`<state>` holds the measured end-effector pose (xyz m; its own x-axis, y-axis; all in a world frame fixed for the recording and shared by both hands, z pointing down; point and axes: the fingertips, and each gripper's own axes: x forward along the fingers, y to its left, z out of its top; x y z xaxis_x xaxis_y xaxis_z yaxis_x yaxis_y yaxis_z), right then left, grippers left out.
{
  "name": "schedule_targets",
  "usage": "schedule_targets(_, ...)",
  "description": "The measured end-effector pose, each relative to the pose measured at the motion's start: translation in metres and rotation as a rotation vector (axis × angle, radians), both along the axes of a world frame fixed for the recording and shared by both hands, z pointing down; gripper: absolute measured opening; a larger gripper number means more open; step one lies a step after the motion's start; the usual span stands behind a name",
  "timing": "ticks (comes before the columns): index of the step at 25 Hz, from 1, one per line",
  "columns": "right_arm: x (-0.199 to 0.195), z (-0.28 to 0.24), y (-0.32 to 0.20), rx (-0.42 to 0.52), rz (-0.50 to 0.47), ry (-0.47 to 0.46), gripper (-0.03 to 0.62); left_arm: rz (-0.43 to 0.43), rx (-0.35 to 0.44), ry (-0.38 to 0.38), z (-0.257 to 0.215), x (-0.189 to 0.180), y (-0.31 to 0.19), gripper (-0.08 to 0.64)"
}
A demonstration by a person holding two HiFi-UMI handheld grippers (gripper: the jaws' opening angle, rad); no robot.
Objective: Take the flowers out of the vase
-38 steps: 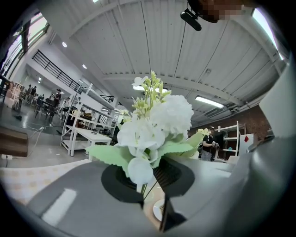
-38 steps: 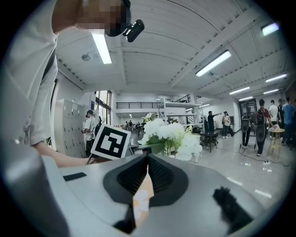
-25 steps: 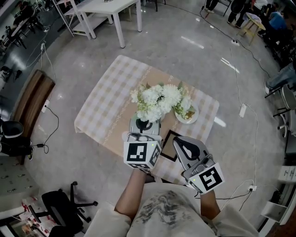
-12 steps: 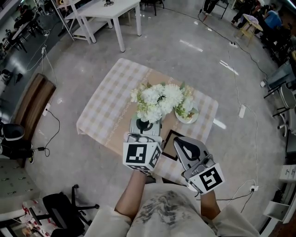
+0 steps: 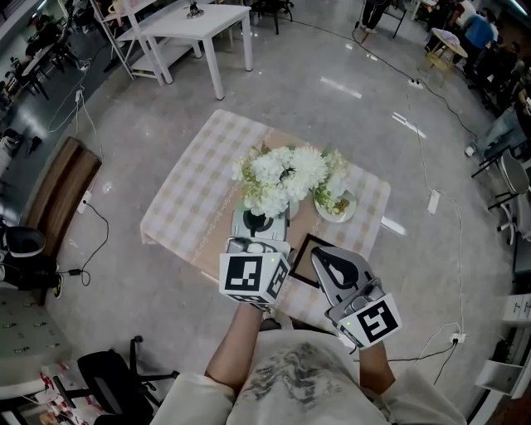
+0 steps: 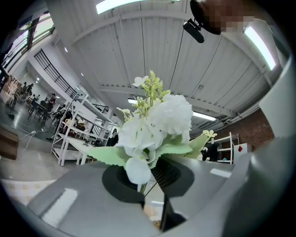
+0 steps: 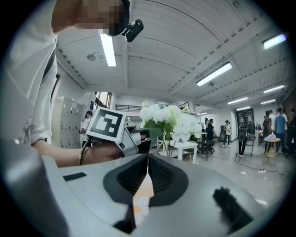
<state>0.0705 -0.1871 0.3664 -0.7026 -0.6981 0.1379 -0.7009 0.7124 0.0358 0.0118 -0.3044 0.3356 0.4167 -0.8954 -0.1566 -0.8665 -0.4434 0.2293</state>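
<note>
A bunch of white flowers with green leaves [image 5: 282, 176] stands up out of my left gripper [image 5: 259, 222], which is shut on its thin stems. In the left gripper view the blooms [image 6: 159, 122] rise just above the jaws of the left gripper [image 6: 152, 187], and the stems run down between the pads. A white round vessel [image 5: 348, 207], apparently the vase seen from above, stands right of the bunch with more green and white sprigs in it. My right gripper [image 5: 320, 254] is held beside the left one, its jaws together with nothing between them. From the right gripper [image 7: 148, 162] I see the bunch [image 7: 169, 121] ahead.
The table under a beige checked cloth [image 5: 195, 178] has a black-framed flat panel [image 5: 305, 259] near its front edge. A white table [image 5: 187, 21] stands far behind on the grey floor, and cables [image 5: 431, 141] trail to the right. A brown bench [image 5: 58, 187] sits at the left.
The left gripper has lifted the bunch of flowers slightly. The right gripper has kept still.
</note>
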Motion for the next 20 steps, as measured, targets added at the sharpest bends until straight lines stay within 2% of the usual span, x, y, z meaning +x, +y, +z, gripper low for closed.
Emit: schedule_targets(20, -0.007, -0.022, 0.004, 0.053, 0.004, -0.015, 0.017, -0.022, 0.072, 0.012, -0.039, -0.011, 0.009, 0.058)
